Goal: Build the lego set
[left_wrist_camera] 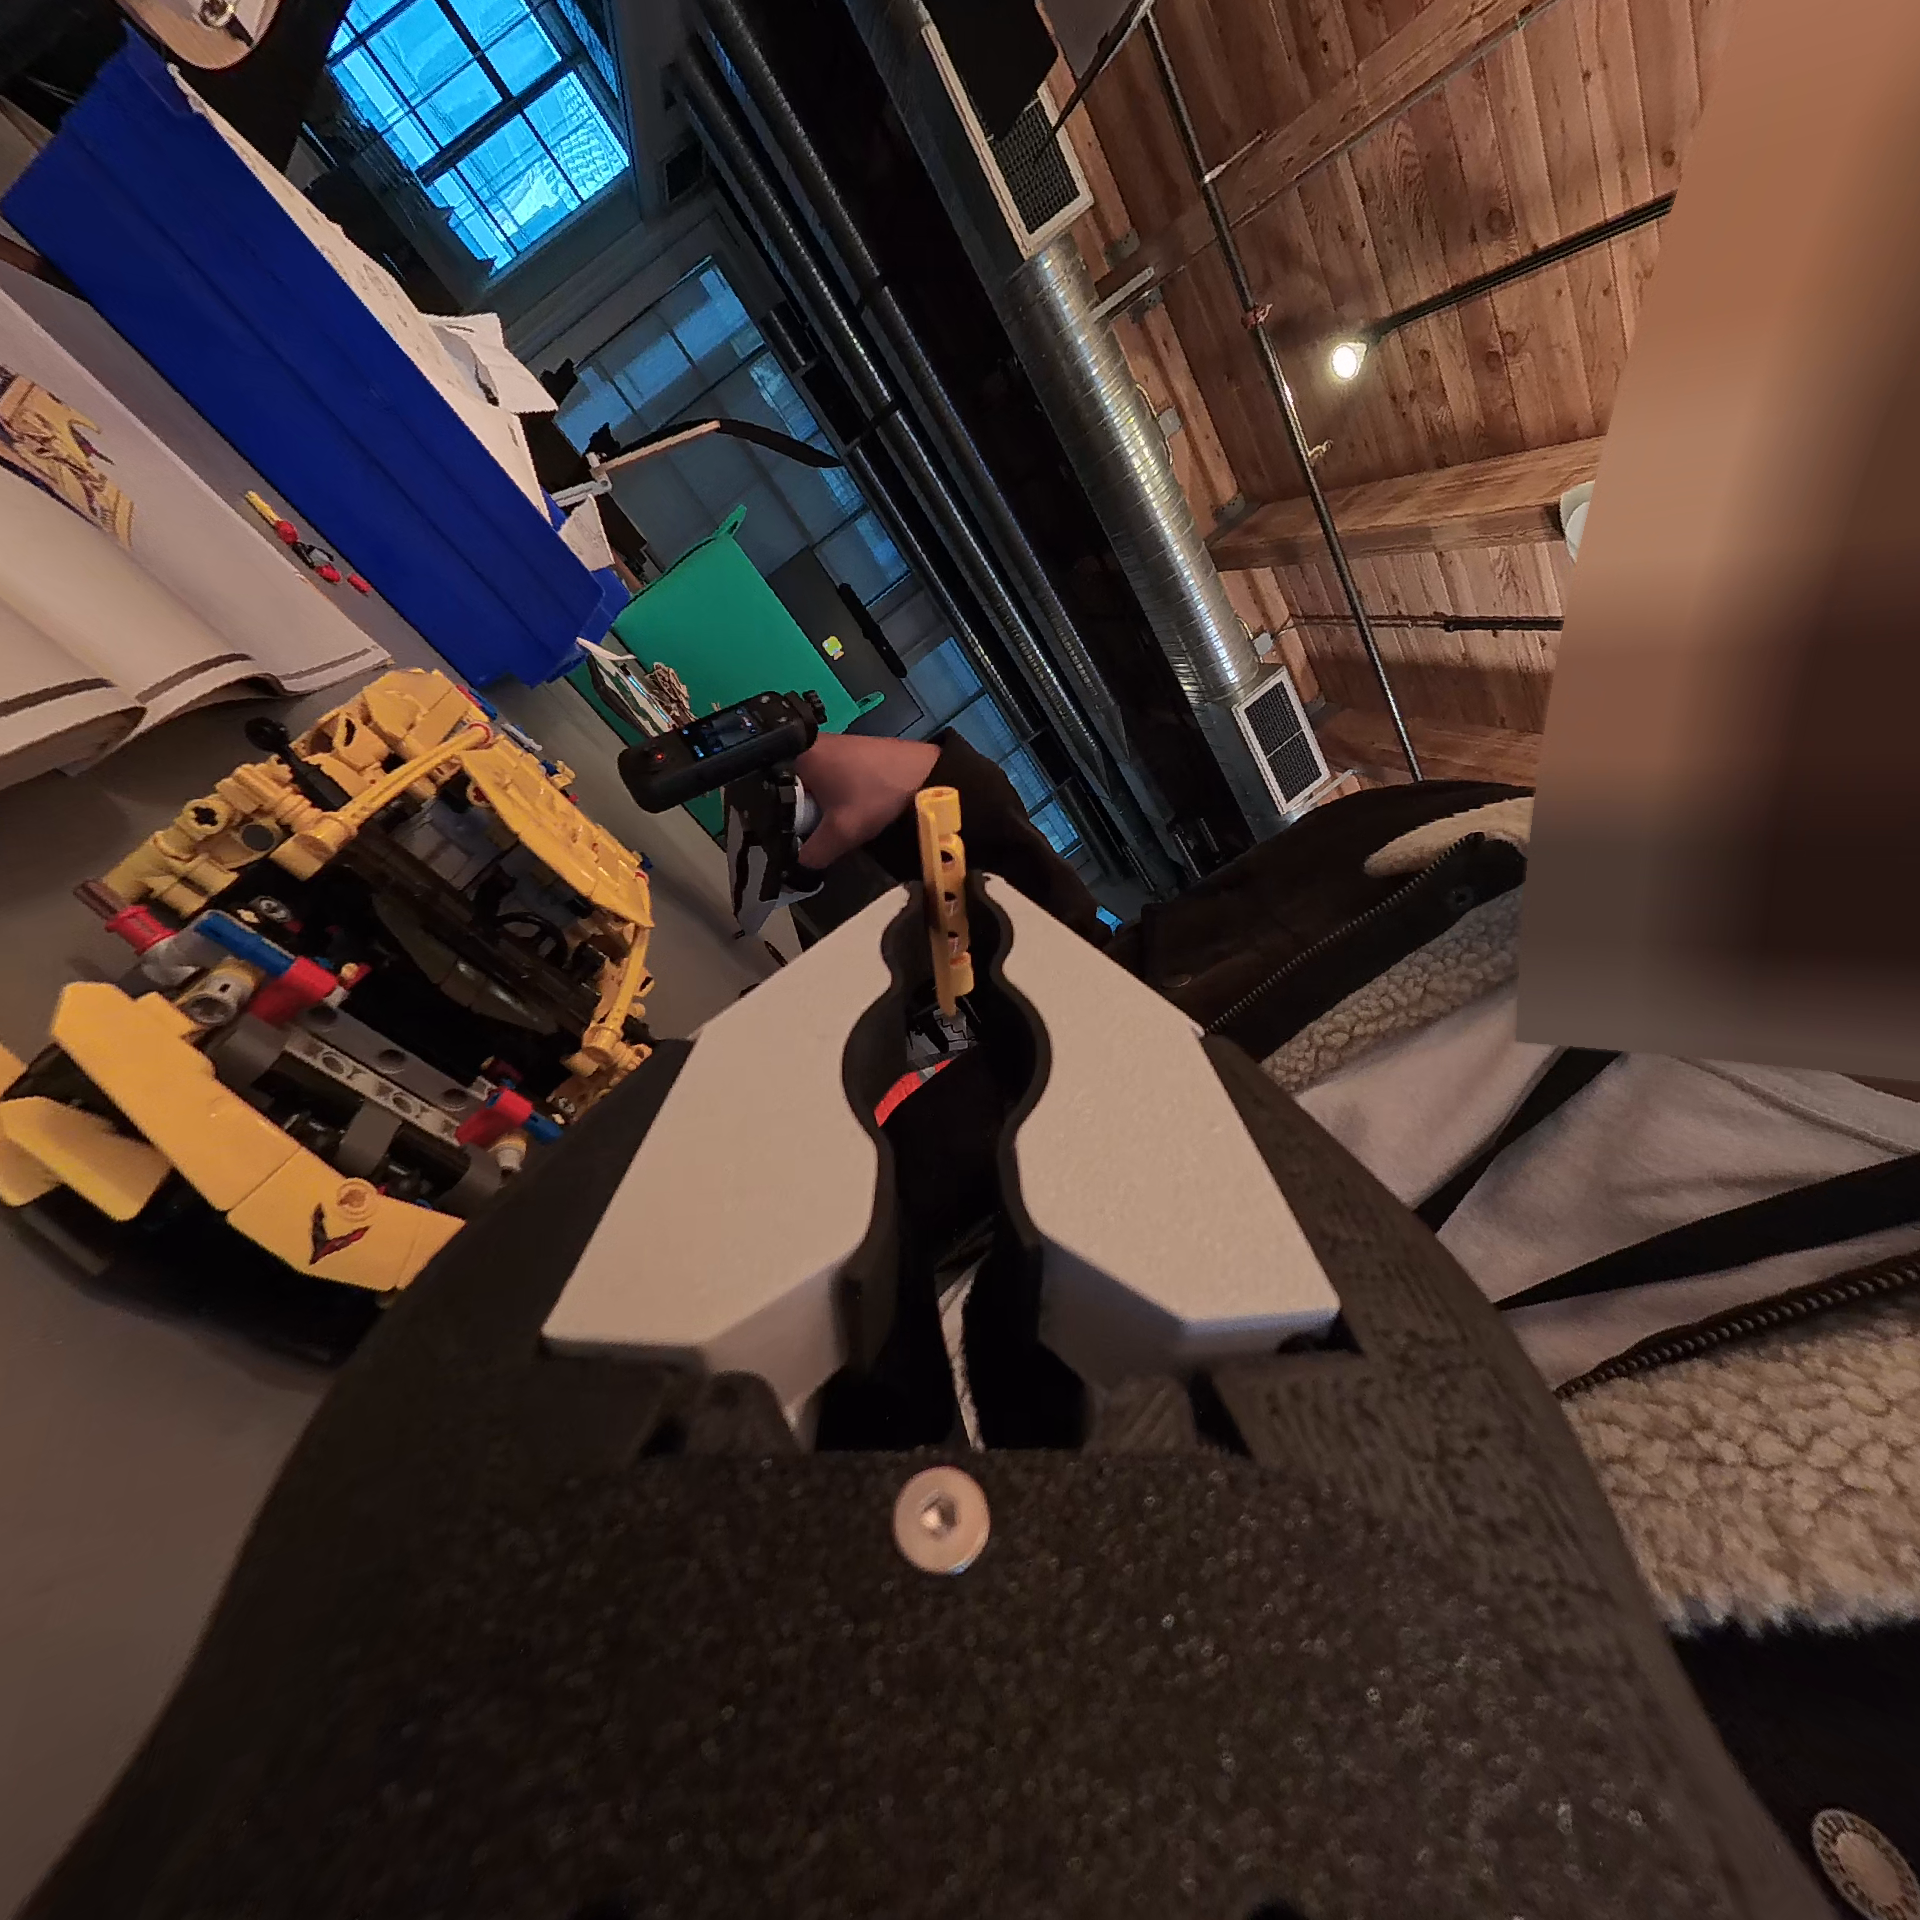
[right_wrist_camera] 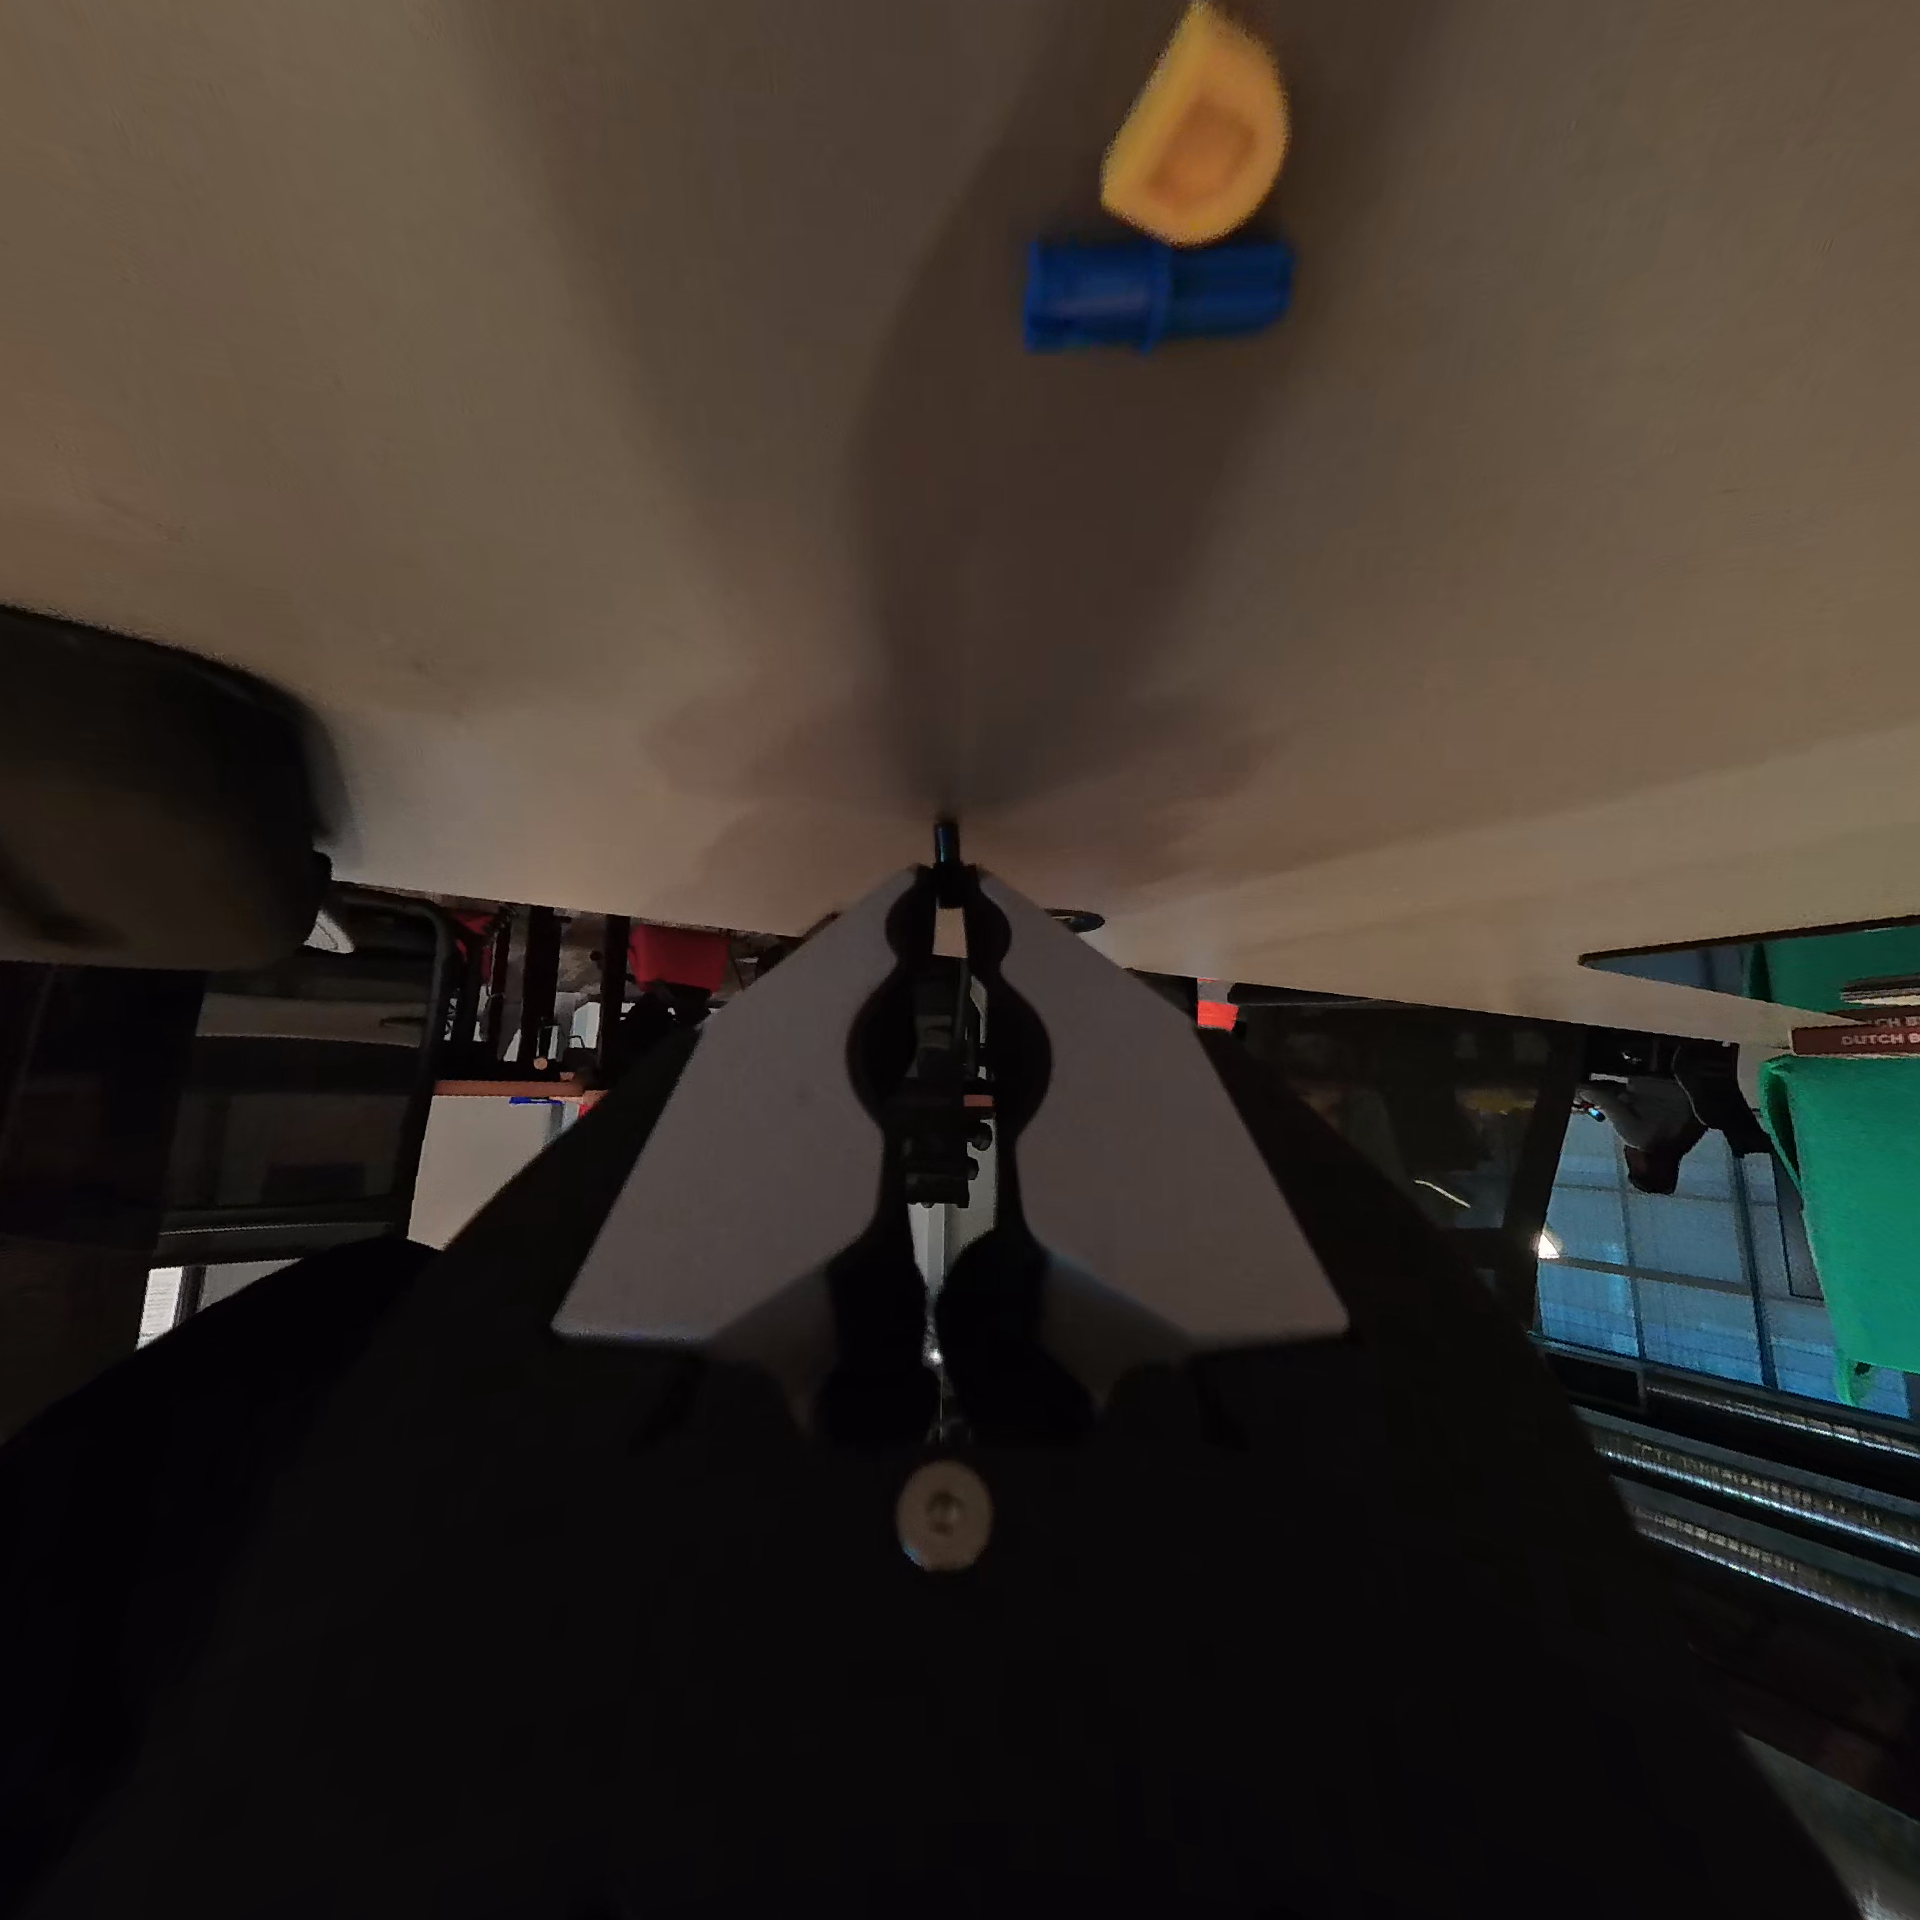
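Left hand-held gripper pinching a yellow perforated beam, raised off the worktop; yellow lego car at 9 o'clock. Right hand-held gripper pinching a small black pin; blurred blue piece and yellow piece at 12 o'clock.

the left gripper was raised and tilted, its jaws closed on a thin yellow beam that stood up past the tips. the right gripper was clamped on a small black pin, tips close against the table.
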